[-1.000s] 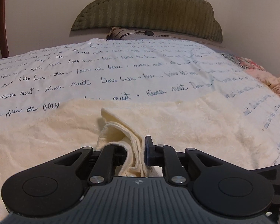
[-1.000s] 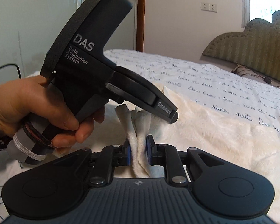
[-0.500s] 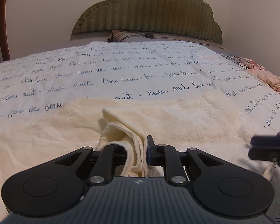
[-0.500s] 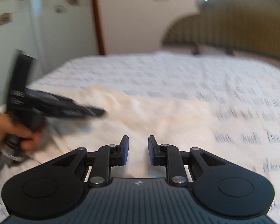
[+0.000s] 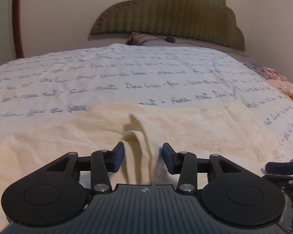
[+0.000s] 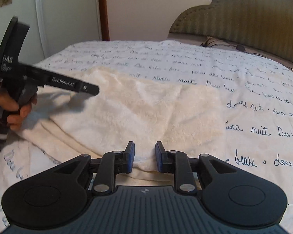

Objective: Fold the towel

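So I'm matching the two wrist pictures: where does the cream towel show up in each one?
Left wrist: towel fills the lower middle, a bunched fold standing between the open jaws.
Right wrist: towel spreads across the centre and left, its near edge at the jaws.
Shared landmark: green headboard.

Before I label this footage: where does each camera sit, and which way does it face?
Left wrist: on the left gripper, facing the headboard over the towel; jaws just opened around a towel ridge.
Right wrist: on the right gripper, open, empty; the left hand shows.
Shared: towel, bedspread, headboard.
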`<action>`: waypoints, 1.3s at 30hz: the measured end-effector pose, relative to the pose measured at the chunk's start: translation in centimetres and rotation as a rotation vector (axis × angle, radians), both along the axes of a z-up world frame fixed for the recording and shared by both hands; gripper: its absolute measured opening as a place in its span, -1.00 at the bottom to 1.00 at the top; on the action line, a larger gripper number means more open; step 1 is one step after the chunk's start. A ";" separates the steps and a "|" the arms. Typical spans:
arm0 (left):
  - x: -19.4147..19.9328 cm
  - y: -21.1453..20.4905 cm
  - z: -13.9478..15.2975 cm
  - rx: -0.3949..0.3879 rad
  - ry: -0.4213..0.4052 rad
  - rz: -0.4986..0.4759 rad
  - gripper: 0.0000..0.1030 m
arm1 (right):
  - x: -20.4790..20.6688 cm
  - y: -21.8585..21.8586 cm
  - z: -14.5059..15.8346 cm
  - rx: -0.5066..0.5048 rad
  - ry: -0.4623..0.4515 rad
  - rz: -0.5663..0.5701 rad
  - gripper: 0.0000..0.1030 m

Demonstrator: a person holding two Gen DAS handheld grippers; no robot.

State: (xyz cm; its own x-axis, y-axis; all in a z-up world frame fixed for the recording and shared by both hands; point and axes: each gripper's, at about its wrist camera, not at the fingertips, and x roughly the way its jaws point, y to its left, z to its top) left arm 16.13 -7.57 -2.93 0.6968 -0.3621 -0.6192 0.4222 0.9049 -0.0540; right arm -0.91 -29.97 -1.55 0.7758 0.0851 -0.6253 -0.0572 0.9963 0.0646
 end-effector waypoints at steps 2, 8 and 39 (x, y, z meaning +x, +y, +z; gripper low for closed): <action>-0.4 0.5 0.8 0.013 -0.025 0.045 -0.03 | -0.1 0.3 0.5 -0.004 -0.034 -0.010 -0.57; -2.6 0.1 2.2 -0.066 -0.022 0.034 0.11 | 1.8 1.6 -0.4 0.008 -0.035 -0.022 -0.47; -6.6 -2.5 -0.9 0.020 -0.055 -0.017 0.39 | 1.8 1.2 -3.3 -0.035 -0.064 -0.163 1.00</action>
State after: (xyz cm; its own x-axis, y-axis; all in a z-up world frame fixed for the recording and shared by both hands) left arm 9.58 -10.11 -3.81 0.7241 -0.3615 -0.5873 0.4390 0.8984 -0.0118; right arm 0.92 -28.73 -4.86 0.8156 -0.0659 -0.5748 0.1019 0.9943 0.0307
